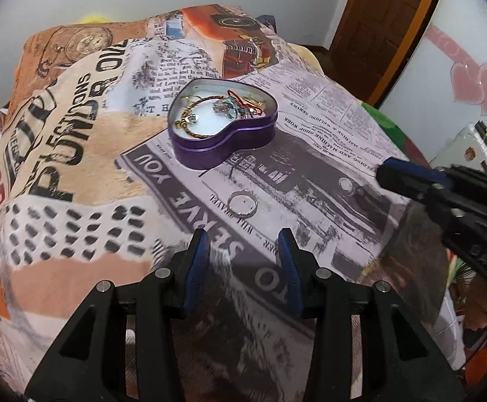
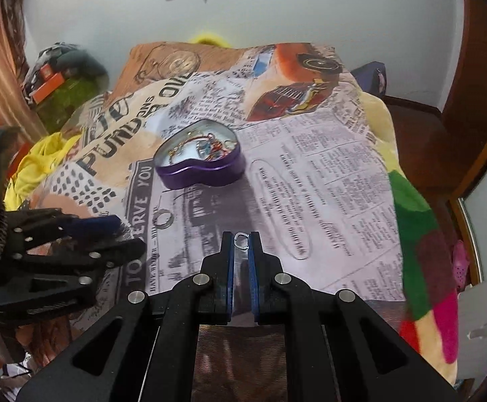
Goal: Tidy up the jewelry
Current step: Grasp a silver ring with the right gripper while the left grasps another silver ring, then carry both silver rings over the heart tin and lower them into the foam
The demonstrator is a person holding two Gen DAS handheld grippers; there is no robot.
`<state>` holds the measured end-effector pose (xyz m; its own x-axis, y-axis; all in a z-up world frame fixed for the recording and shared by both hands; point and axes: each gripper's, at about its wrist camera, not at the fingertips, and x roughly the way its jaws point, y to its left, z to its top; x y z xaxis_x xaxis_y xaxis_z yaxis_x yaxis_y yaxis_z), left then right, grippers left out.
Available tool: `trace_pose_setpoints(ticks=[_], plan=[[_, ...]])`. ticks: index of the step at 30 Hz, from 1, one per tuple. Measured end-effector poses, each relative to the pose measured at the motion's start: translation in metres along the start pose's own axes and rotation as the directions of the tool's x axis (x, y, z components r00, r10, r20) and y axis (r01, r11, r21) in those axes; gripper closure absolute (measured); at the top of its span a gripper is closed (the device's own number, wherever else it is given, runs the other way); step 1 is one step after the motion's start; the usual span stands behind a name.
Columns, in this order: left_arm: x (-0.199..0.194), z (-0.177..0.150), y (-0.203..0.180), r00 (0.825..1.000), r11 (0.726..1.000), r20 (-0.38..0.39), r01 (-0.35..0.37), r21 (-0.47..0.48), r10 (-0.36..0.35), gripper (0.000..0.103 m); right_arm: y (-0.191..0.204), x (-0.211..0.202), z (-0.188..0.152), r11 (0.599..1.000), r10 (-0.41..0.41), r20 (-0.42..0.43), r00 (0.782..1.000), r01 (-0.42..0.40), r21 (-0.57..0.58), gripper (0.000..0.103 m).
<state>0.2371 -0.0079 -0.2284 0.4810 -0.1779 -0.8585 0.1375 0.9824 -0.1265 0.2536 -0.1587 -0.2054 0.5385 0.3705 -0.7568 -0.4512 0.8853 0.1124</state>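
Note:
A purple heart-shaped tin (image 1: 223, 144) sits open on the printed blanket, with several pieces of jewelry (image 1: 230, 105) inside; it also shows in the right wrist view (image 2: 200, 172). A silver ring (image 1: 241, 203) lies on the blanket just ahead of my open, empty left gripper (image 1: 243, 244); the ring also shows in the right wrist view (image 2: 163, 219). My right gripper (image 2: 241, 239) is shut on a small silver ring (image 2: 241, 238) at its fingertips, held above the blanket to the right of the tin. It shows in the left wrist view (image 1: 391, 171).
The newspaper-print blanket (image 2: 327, 184) covers a bed. A green and pink cloth (image 2: 421, 244) lies at its right edge. Yellow fabric (image 2: 36, 164) and clutter lie left. A wooden door (image 1: 384, 26) stands at far right.

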Motion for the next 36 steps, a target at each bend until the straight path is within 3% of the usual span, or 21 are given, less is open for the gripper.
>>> trace_pose_setpoints(ticks=[9, 16, 28, 36], plan=[[0.018, 0.012, -0.001, 1.0, 1.0, -0.002, -0.018, 0.005, 0.018, 0.063, -0.004, 0.004, 0.0, 1.0, 0.014, 0.009, 1.0, -0.014, -0.015, 0.096], [0.023, 0.017, 0.001, 1.0, 1.0, -0.001, 0.006, 0.003, -0.006, 0.083, -0.003, 0.005, 0.001, 1.0, 0.015, 0.01, 1.0, -0.015, -0.015, 0.096], [-0.009, 0.012, 0.012, 0.997, 1.0, 0.072, -0.009, -0.022, 0.011, 0.083, 0.008, -0.007, 0.012, 1.0, 0.011, 0.047, 0.999, -0.01, -0.028, 0.096], [-0.045, 0.023, 0.021, 0.985, 0.999, 0.168, -0.021, -0.041, 0.028, 0.083, 0.02, -0.016, 0.027, 0.999, 0.025, 0.092, 0.995, -0.021, -0.04, 0.096]])
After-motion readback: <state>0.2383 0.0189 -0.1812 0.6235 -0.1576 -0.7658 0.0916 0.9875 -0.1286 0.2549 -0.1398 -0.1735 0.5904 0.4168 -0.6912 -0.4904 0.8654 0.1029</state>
